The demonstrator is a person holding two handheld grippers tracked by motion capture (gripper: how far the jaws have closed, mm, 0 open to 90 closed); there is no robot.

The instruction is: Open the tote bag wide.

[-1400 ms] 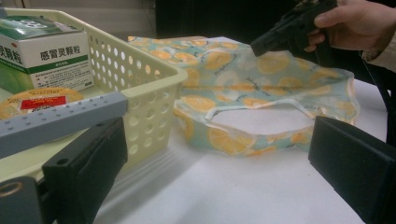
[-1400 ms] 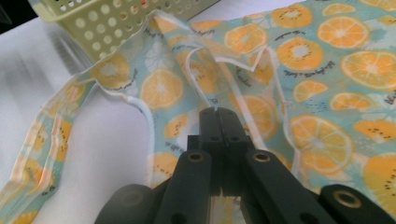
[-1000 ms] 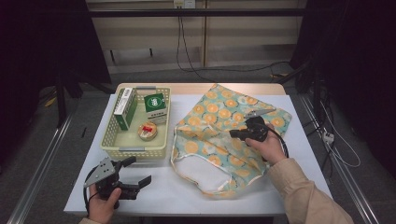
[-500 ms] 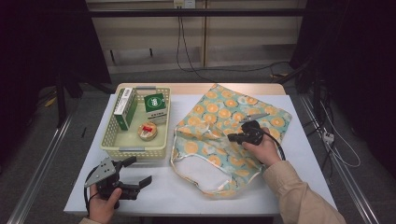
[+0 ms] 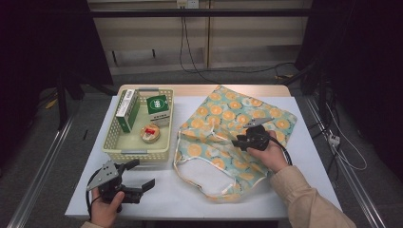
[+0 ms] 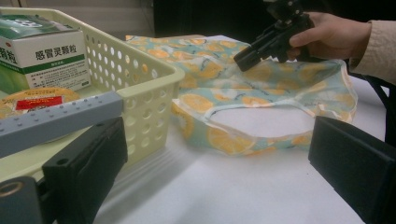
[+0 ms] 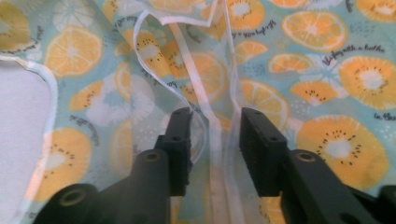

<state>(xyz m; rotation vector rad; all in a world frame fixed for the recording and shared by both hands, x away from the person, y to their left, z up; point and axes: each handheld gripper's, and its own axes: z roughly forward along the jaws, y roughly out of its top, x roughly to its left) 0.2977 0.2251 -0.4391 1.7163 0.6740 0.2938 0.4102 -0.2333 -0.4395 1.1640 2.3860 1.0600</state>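
1. Your right tool (image 5: 240, 141) hovers over the middle of the fruit-print bag (image 5: 223, 142), which lies flat on the white tabletop (image 5: 304, 156) just right of the basket (image 5: 135, 153).
2. Its jaws have just been opening — in the right gripper view they stand apart above the cloth, the bag's white strap (image 7: 219, 140) running up between them, with the pads not pressing on it.
3. The bag's mouth faces your side of the tabletop, its white lining (image 5: 204, 176) showing inside the rim.
4. Your left tool (image 5: 142, 175) rests low at the near left corner of the tabletop, jaws wide apart and empty — pointed across towards the bag.
5. In the left gripper view the basket's corner stands just beside that tool's left jaw, and the bag's open rim lies between the jaws farther off.
6. The basket holds a green-and-white box (image 5: 158, 108) standing, a longer box (image 5: 127, 110) leaning at its left wall, and a round tin (image 5: 150, 133) lying near its front.
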